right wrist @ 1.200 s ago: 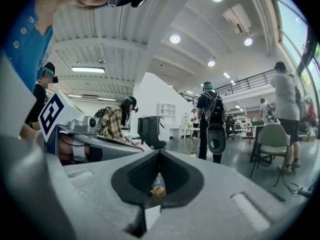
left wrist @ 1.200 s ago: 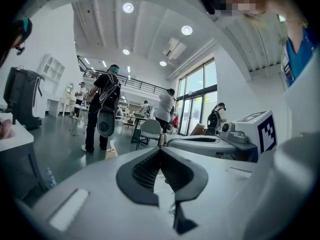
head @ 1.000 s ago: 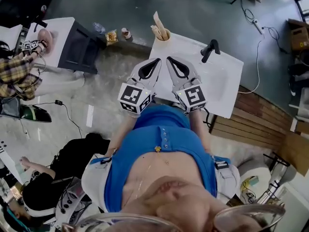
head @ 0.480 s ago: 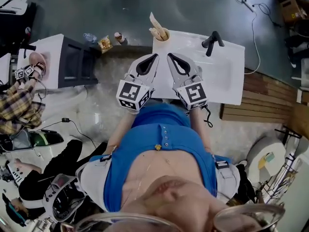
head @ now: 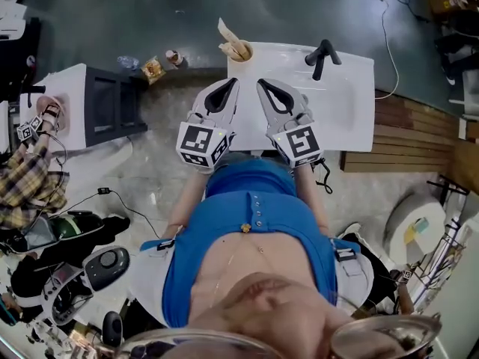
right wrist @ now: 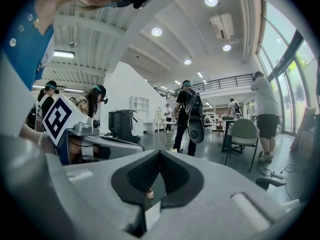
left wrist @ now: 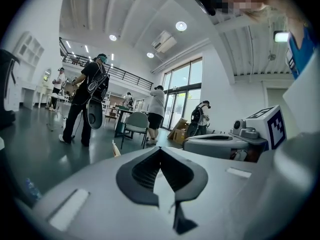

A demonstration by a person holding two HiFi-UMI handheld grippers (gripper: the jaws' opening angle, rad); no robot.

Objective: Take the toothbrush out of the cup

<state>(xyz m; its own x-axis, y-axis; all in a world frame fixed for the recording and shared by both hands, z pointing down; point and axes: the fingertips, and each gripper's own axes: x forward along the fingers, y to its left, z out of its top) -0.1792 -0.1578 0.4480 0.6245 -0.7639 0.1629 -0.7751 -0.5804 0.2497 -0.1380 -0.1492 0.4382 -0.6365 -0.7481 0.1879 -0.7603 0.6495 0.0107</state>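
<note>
A tan cup (head: 242, 52) stands on the far left corner of the white sink counter (head: 352, 118). Pale toothbrush handles (head: 225, 32) stick out of it, leaning left. My left gripper (head: 233, 81) and right gripper (head: 261, 83) are side by side over the counter's near left part, pointing at the cup and a short way from it. Both are shut with nothing between the jaws. In the left gripper view the shut jaws (left wrist: 160, 149) fill the lower frame, and a pale tip (left wrist: 115, 148) pokes up behind them. The right gripper (right wrist: 160, 152) view shows the same closed jaws.
A black faucet (head: 320, 55) stands at the counter's far edge, right of the cup. Small bottles (head: 153, 67) sit on the floor to the left, near a white table with a dark unit (head: 112, 105). Wooden decking (head: 408, 137) lies right of the sink. People stand around the room.
Both grippers have edged forward and slightly down toward the cup, still shut. The head view has shifted, so the sink counter now sits squarer in the picture.
</note>
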